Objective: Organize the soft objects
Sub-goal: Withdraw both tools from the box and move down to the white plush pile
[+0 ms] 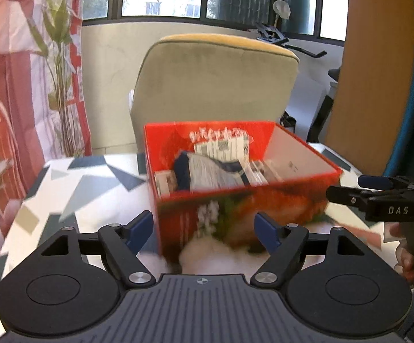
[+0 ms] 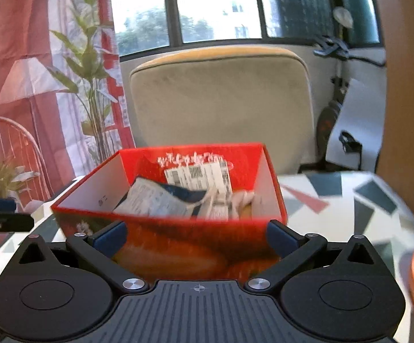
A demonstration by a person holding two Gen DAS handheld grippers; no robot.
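Motion blur smears the near wall of the one red box [image 1: 235, 200], so its printed picture is a wash of orange and green and cannot be read. The white lettering on its far inner wall is also illegible. The box sits at the centre of both frames on a surface [image 1: 92, 183] covered in grey, blue and red shards of pattern.

Inside the box lies a jumble of soft things: a blue-and-white striped cloth [image 2: 155, 200] on top, with white labelled packets [image 2: 201, 177] behind it. How many packets there are cannot be counted, since they overlap and blur. A white fluffy mass [image 1: 207, 254] shows low in the left wrist frame, just in front of the box, partly hidden by the gripper body.

The left gripper [image 1: 204, 228] has its two blue fingers spread with nothing between them. The right gripper [image 2: 197, 237] is also released, fingers wide, the box's front wall beyond the gap but not pinched. At the right edge of the left wrist frame the other gripper is cut off, with part of a hand [image 1: 407, 257] below it.

One beige chair [image 2: 221, 105] stands behind the box; one tall plant [image 2: 92, 71] rises at upper left.
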